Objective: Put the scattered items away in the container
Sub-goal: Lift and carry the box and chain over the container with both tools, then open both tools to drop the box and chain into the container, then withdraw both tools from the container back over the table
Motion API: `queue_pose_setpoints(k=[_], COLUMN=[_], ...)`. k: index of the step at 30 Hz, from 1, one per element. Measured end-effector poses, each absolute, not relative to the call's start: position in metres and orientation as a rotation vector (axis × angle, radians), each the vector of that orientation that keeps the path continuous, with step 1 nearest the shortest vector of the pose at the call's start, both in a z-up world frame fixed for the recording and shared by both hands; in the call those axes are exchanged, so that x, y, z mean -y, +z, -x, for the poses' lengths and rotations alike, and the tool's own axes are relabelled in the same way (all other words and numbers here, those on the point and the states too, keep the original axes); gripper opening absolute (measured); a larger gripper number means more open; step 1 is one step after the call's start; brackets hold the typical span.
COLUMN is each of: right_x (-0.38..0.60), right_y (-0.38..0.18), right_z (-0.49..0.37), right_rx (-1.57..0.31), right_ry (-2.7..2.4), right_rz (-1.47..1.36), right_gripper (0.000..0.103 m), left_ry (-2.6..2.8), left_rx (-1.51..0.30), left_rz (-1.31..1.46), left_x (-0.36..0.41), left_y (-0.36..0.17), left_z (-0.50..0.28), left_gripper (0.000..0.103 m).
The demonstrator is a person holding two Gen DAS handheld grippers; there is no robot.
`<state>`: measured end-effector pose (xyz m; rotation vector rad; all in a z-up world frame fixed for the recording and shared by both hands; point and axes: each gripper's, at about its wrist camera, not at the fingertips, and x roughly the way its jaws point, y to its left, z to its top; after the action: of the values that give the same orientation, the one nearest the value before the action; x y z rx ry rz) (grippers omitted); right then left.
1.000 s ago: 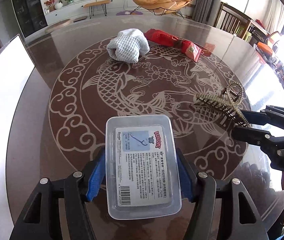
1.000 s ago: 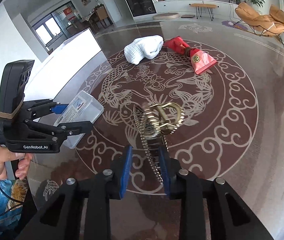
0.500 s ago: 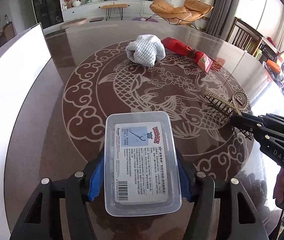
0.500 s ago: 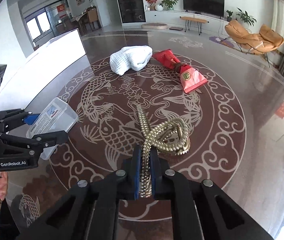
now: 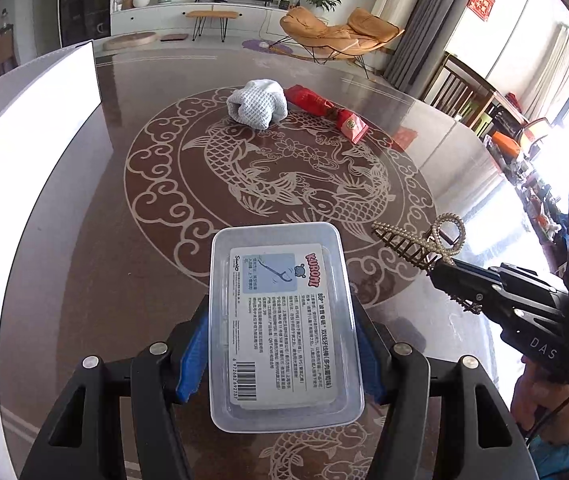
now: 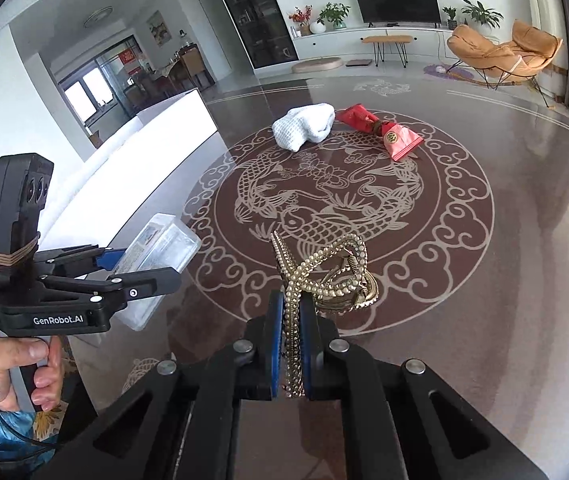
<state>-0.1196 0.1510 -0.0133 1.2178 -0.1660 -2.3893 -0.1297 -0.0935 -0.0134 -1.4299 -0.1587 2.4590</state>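
My left gripper point(image 5: 282, 320) is shut on a clear plastic box point(image 5: 284, 320) with a printed label and holds it above the table; it also shows in the right wrist view point(image 6: 156, 256). My right gripper point(image 6: 291, 312) is shut on a gold pearl-studded hair claw point(image 6: 324, 276) and holds it off the table; the claw also shows in the left wrist view point(image 5: 424, 244), to the right of the box. A white knitted cloth point(image 5: 258, 106) and a red packet point(image 5: 328, 114) lie at the far side of the table.
The round glass table point(image 5: 84, 240) has a brown fish medallion at its centre. A large white container point(image 5: 32, 136) stands along its left side. Chairs and furniture stand beyond the table's far and right edges.
My right gripper has closed on the hair claw and lifted it off the table. My left gripper has raised the plastic box and turned slightly.
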Motion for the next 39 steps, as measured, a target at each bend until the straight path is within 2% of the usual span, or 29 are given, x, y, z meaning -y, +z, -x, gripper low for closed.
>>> queue_pose_setpoints(k=[7, 12, 16, 21, 31, 32, 33, 34, 35, 36, 39], right_x=[-0.081, 0.003, 0.087, 0.194, 0.312, 0.316, 0.319, 0.321, 0.32, 0.317, 0.301], right_y=[0.03, 0.084, 0.121, 0.129, 0.046, 0.039, 0.034, 0.032, 0.031, 0.031, 0.047], right_z=[0.128, 0.151, 0.178, 0.22, 0.228, 0.226, 0.224, 0.224, 0.225, 0.225, 0.219], right_rx=[0.07, 0.008, -0.024, -0.097, -0.211, -0.231, -0.24, -0.232, -0.216, -0.2, -0.195], right_ry=[-2.294, -2.197, -2.115, -2.047, -1.839, -1.833, -1.827, -1.812, -1.788, -1.772, -1.808], right_rz=[-1.145, -1.031, -0.951, -0.963, -1.205, -1.222, -1.234, -1.246, -1.262, -1.267, -1.23], right_gripper=[0.008, 0.008, 0.008, 0.008, 0.009, 0.012, 0.015, 0.03, 0.053, 0.059, 0.06], left_ry=[2.566, 2.774, 2.921, 2.976, 2.885, 2.881, 2.883, 2.887, 2.894, 2.905, 2.944], left_rx=[0.255, 0.204, 0.216, 0.3, 0.383, 0.369, 0.351, 0.346, 0.352, 0.363, 0.373], left_rz=[1.332, 1.292, 1.322, 1.429, 1.777, 1.828, 1.864, 1.884, 1.89, 1.882, 1.818], left_x=[0.186, 0.284, 0.36, 0.427, 0.49, 0.491, 0.494, 0.495, 0.496, 0.494, 0.486], left_y=[0.054, 0.11, 0.132, 0.125, 0.045, 0.038, 0.032, 0.028, 0.027, 0.029, 0.042], left_z=[0.119, 0.114, 0.125, 0.158, 0.143, 0.141, 0.14, 0.138, 0.136, 0.132, 0.127], left_gripper=[0.062, 0.062, 0.062, 0.062, 0.062, 0.064, 0.074, 0.089, 0.092, 0.093, 0.093])
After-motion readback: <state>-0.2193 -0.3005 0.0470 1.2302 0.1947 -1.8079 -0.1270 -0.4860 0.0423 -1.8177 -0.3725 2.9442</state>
